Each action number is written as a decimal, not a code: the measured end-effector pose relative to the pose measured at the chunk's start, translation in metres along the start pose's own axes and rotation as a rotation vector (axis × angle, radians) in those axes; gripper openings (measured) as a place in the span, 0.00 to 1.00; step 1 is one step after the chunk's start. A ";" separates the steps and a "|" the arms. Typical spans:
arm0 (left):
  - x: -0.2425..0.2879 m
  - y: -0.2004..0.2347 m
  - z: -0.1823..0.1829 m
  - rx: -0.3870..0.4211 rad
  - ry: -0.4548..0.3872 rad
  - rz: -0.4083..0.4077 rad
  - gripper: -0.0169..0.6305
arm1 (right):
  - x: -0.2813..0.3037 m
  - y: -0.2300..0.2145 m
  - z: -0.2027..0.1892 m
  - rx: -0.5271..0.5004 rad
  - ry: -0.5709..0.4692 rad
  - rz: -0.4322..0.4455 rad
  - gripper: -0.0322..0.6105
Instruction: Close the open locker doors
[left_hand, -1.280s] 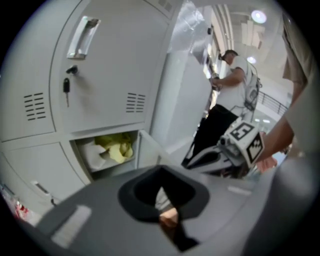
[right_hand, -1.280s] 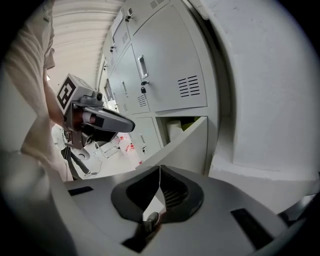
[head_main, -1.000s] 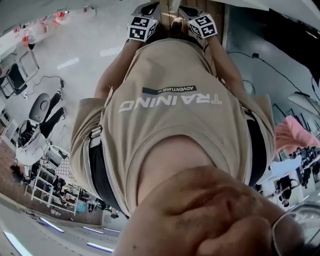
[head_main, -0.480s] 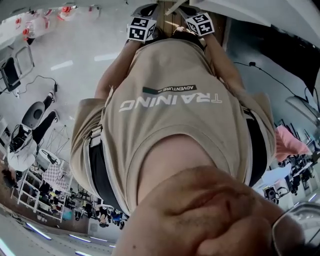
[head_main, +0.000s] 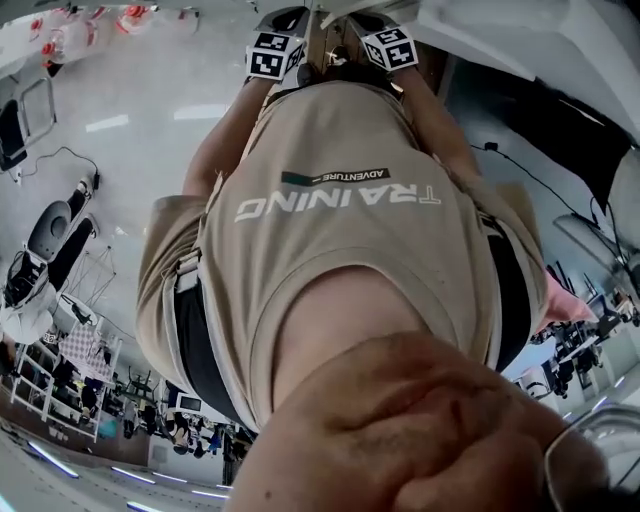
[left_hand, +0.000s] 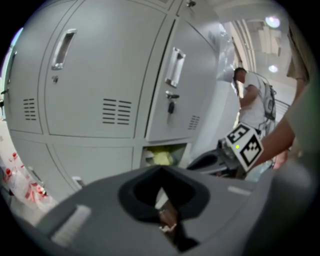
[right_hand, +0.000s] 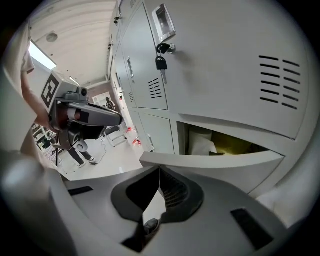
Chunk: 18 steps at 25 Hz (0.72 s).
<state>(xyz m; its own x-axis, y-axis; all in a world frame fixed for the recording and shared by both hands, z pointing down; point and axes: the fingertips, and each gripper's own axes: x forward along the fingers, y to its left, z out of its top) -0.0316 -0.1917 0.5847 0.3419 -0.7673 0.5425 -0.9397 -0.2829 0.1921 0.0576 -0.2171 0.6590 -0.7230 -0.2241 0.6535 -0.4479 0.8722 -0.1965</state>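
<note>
A bank of grey lockers (left_hand: 100, 75) fills the left gripper view, its upper doors closed. One lower compartment (left_hand: 162, 156) stands open with yellow and white things inside. In the right gripper view that compartment's door (right_hand: 215, 160) lies edge-on just beyond my right gripper (right_hand: 160, 172); I cannot tell whether they touch. Above it a key (right_hand: 161, 62) hangs in a closed door's lock. My left gripper (left_hand: 160, 172) points at the lockers from farther off. On both grippers the jaws meet with nothing between them. The head view shows only the marker cubes, left (head_main: 270, 55) and right (head_main: 390, 48), beyond my torso.
A person in a white shirt (left_hand: 252, 100) stands at the far end of the locker row. Red-and-white bags (left_hand: 17, 175) lie on the floor at the lockers' left. Office chairs (head_main: 50, 230) and shelving stand across the open floor behind me.
The head camera has tilted, so the room around my torso has slid in the view. Both marker cubes have shifted slightly up and left, still close together.
</note>
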 end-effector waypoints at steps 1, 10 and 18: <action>0.003 0.003 0.002 -0.007 0.000 0.007 0.03 | 0.004 -0.002 0.003 -0.008 0.002 0.008 0.07; 0.014 0.015 0.018 -0.055 -0.021 0.066 0.03 | 0.034 -0.020 0.027 -0.077 0.030 0.070 0.07; 0.019 0.030 0.023 -0.107 -0.032 0.140 0.03 | 0.054 -0.040 0.043 -0.120 0.041 0.095 0.07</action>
<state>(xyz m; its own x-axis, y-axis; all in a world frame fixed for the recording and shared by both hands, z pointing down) -0.0533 -0.2281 0.5817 0.2060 -0.8131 0.5445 -0.9729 -0.1103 0.2033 0.0141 -0.2826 0.6703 -0.7363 -0.1221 0.6656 -0.3105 0.9349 -0.1719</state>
